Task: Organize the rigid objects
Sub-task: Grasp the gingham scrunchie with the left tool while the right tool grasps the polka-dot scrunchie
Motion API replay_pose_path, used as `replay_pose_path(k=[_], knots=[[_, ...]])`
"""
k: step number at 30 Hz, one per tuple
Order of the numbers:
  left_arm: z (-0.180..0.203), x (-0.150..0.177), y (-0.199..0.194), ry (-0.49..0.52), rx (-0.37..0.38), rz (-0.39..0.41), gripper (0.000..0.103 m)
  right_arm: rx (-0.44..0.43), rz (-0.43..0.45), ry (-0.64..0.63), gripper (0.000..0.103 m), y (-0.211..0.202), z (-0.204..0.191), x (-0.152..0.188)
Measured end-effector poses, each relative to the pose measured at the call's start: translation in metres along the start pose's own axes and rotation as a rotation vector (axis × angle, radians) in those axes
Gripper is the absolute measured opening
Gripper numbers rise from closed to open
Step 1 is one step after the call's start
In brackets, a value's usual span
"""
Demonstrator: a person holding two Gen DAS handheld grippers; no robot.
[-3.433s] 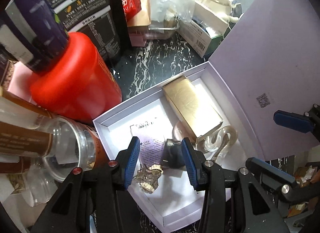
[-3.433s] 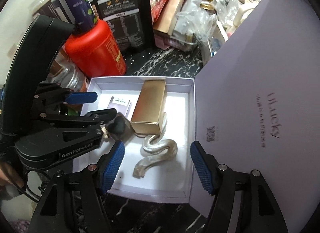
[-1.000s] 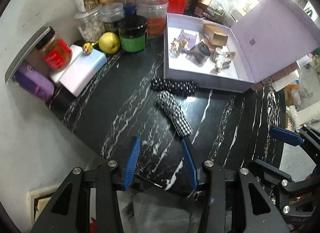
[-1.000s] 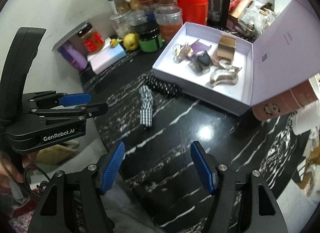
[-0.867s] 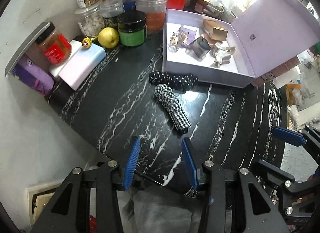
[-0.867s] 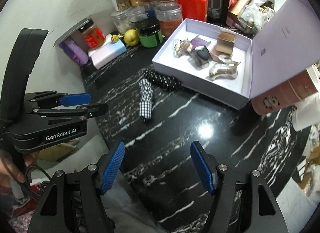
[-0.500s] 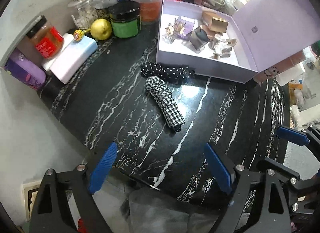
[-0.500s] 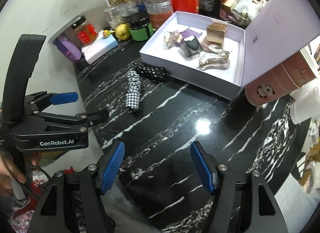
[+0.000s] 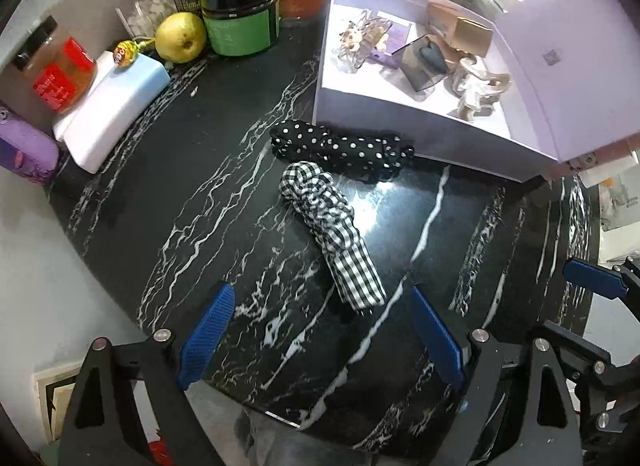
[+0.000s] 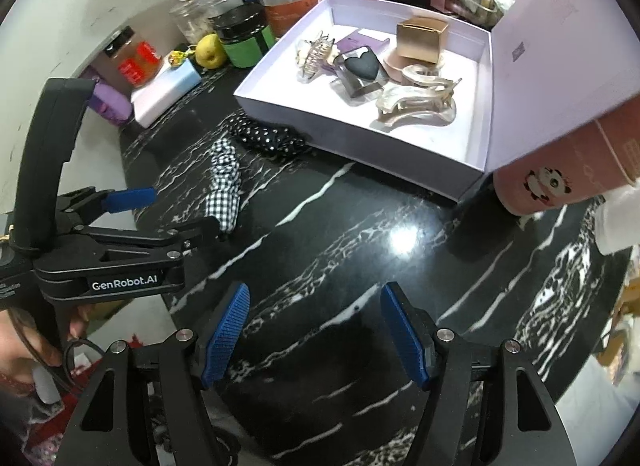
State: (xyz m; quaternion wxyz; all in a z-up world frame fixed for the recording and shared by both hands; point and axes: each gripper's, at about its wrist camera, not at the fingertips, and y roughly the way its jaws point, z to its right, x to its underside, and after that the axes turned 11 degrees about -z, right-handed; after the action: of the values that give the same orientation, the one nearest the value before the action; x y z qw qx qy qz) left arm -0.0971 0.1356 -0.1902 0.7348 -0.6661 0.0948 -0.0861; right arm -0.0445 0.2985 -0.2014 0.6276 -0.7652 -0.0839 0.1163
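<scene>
Two fisheye wrist views looking steeply down from above a black marble counter (image 9: 192, 169), both sharing the open lilac box (image 9: 404, 121) (image 10: 352, 145) at its far side, nearer and larger in the right view.

The lavender box (image 9: 404, 121) hides the polka-dot scrunchie's (image 9: 340, 147) far edge; jar tops are cropped.

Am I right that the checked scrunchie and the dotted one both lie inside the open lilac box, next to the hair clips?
No. Both the checked scrunchie and the dotted one lie on the black counter, outside the lilac box, just in front of its near wall. The hair clips are inside the box. The left wrist view shows it best.
</scene>
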Motion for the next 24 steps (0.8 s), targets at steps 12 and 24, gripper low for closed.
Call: replay_pose_path(k=[12, 24], knots=[[-0.021, -0.018, 0.016, -0.040, -0.030, 0.003, 0.090, -0.047, 0.028, -0.009, 0.069, 0.018, 0.003, -0.040], [-0.062, -0.019, 0.017, -0.077, -0.099, 0.005, 0.090, -0.091, 0.068, 0.019, 0.068, 0.049, -0.011, -0.073]])
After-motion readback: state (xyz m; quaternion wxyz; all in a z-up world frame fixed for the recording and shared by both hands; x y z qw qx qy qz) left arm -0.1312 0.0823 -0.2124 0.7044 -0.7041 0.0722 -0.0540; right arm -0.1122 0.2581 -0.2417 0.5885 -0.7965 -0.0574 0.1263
